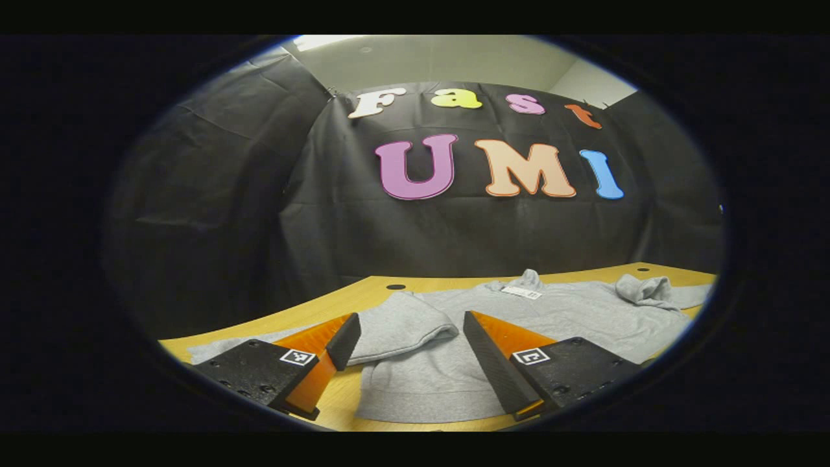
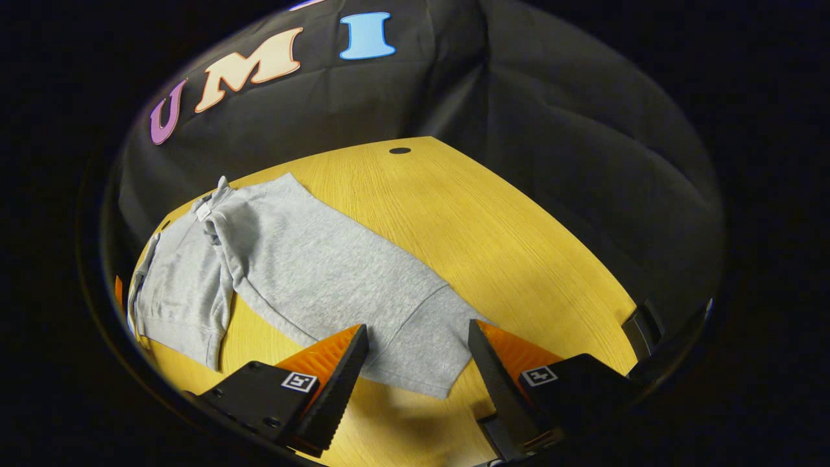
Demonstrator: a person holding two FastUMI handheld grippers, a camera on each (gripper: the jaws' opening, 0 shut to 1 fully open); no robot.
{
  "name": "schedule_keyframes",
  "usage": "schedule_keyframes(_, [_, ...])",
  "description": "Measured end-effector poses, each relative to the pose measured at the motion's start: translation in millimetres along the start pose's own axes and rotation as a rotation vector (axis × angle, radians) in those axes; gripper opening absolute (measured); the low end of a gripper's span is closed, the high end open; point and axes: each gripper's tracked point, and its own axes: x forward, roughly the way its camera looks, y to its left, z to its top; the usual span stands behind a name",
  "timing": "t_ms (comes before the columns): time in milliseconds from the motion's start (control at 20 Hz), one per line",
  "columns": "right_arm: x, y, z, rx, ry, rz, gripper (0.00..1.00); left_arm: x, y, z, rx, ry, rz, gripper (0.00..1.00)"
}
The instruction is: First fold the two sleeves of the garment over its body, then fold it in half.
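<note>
A grey sweatshirt (image 1: 551, 311) lies flat on the wooden table (image 1: 363, 295), with a white label (image 1: 521, 292) at its neck. In the left gripper view, one sleeve (image 1: 402, 324) lies folded across the body's near corner. My left gripper (image 1: 410, 318) is open just above it, one finger on each side. The far sleeve (image 1: 642, 288) looks bunched. In the right gripper view, the other sleeve (image 2: 337, 279) stretches diagonally toward me. Its cuff (image 2: 421, 353) lies flat between the fingers of my open right gripper (image 2: 417, 327). The body (image 2: 175, 285) lies at the left.
The bare wooden table (image 2: 506, 240) runs to the right of the sleeve, with a small dark hole (image 2: 399, 150) near its far edge. A black bracket (image 2: 642, 331) sits at the table's right edge. Black cloth walls close in the table behind.
</note>
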Motion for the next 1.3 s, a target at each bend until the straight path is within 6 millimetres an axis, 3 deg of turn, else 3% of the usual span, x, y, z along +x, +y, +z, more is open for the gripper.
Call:
schedule_keyframes(50, [1.0, 3.1, 0.5, -0.004, 0.002, 0.009, 0.97, -0.2, 0.2, 0.2, 0.0, 0.0, 0.0, 0.94])
schedule_keyframes(100, [-1.4, 7.0, -0.2, -0.011, 0.0, 0.017, 0.92, -0.1, 0.1, 0.4, 0.0, 0.0, 0.0, 0.94])
schedule_keyframes(150, [-1.1, 9.2, -0.3, -0.02, -0.003, 0.021, 0.78, 0.1, 0.6, 0.7, 0.0, 0.0, 0.0, 0.94])
schedule_keyframes(200, [-2.2, 11.5, -0.9, -0.03, -0.007, 0.028, 0.77, -0.3, 0.4, 0.9, 0.0, 0.0, 0.0, 0.94])
schedule_keyframes(250, [-2.3, 16.5, -1.6, -0.039, -0.007, 0.042, 0.62, -0.1, 0.0, 0.2, 0.0, 0.0, 0.0, 0.94])
schedule_keyframes(300, [-3.3, 19.8, -2.0, -0.046, -0.011, 0.048, 0.57, -0.6, -0.1, 0.2, 0.0, 0.0, 0.0, 0.94])
schedule_keyframes(350, [-3.7, 23.9, -2.6, -0.058, -0.009, 0.065, 0.41, -0.3, 0.3, 0.0, 0.0, 0.0, 0.0, 0.94])
schedule_keyframes(550, [-7.9, 30.3, -5.5, -0.096, -0.005, 0.085, 0.17, -0.2, 0.4, 0.2, 0.0, 0.0, 0.0, 0.94])
schedule_keyframes(750, [-10.9, 30.4, -5.5, -0.055, -0.004, 0.085, 0.04, -0.5, 0.3, 0.5, 0.0, 0.0, 0.0, 0.94])
schedule_keyframes(1050, [-12.8, 37.1, -2.2, -0.036, 0.001, 0.098, 0.04, -0.9, 0.5, 0.4, 0.0, 0.0, 0.0, 0.94])
schedule_keyframes(1300, [-29.6, 70.7, 39.4, -0.027, -0.069, 0.176, 0.04, 0.2, 0.7, 0.5, 0.0, 0.0, 0.0, 0.94])
